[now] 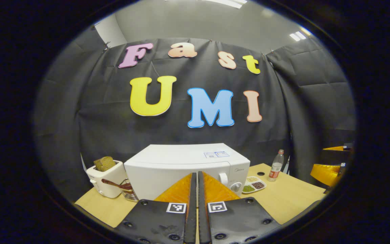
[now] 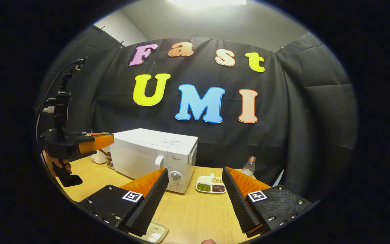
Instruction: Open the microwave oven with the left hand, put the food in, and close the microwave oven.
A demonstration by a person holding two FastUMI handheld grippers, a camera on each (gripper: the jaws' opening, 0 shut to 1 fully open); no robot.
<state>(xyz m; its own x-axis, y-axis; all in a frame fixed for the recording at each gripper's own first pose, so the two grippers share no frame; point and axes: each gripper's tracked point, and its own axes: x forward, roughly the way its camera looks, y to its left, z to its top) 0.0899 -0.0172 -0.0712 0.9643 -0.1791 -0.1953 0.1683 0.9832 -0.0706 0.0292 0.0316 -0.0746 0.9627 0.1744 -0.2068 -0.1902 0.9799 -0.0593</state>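
Both grippers hover before the closed white boxy microwave oven (image 2: 154, 156) on the pale wooden table (image 2: 195, 210).
The left gripper (image 1: 195, 178) is pressed together, empty; the right gripper (image 2: 195, 176) is spread wide. A white divided dish of beans (image 2: 211, 185) sits right of the oven.

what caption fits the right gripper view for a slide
Right tongs open above the wooden table, facing the closed white microwave and divided snack tray.
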